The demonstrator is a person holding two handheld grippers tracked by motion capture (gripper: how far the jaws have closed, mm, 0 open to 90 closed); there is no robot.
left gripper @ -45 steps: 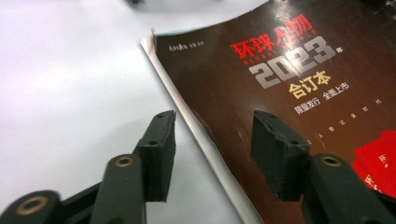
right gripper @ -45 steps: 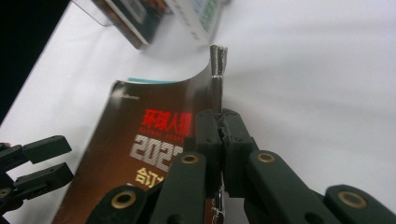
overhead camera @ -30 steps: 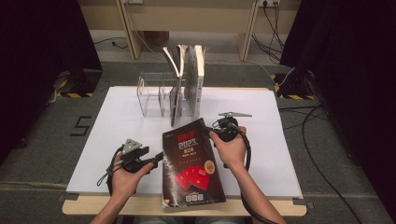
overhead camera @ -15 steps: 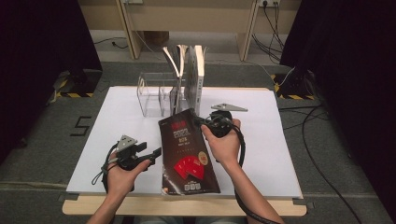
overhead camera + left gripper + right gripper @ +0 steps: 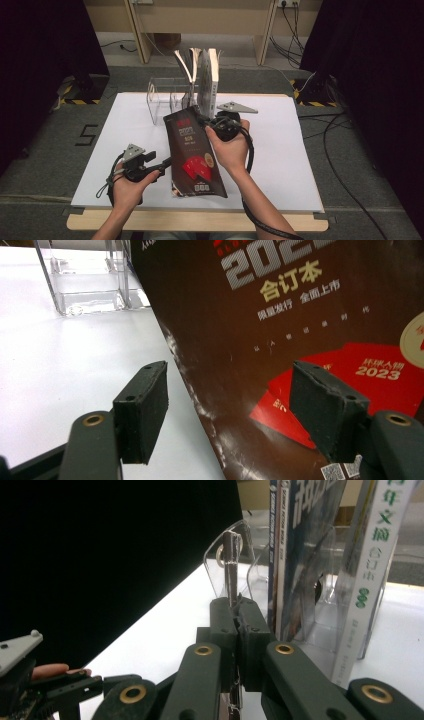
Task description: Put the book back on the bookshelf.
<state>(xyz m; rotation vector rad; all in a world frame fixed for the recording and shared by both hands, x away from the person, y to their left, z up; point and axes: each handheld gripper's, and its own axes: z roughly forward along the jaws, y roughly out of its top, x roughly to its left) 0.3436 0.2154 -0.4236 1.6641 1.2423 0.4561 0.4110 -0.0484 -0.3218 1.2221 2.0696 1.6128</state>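
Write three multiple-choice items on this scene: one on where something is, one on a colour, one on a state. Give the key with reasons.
1. Where does the clear rack stand?
A. at the table's far side
B. beside the left hand
C. on the floor

2. What colour is the cover of the magazine?
A. white
B. dark brown with red
C. green

3. How is the right gripper set?
A. open, away from the magazine
B. lying on the table
C. shut on the magazine's upper edge

Key: 1 A, the rack stands behind the magazine, holding upright books. 2 B, the left gripper view shows brown and red print. 3 C, its fingers pinch the thin edge.
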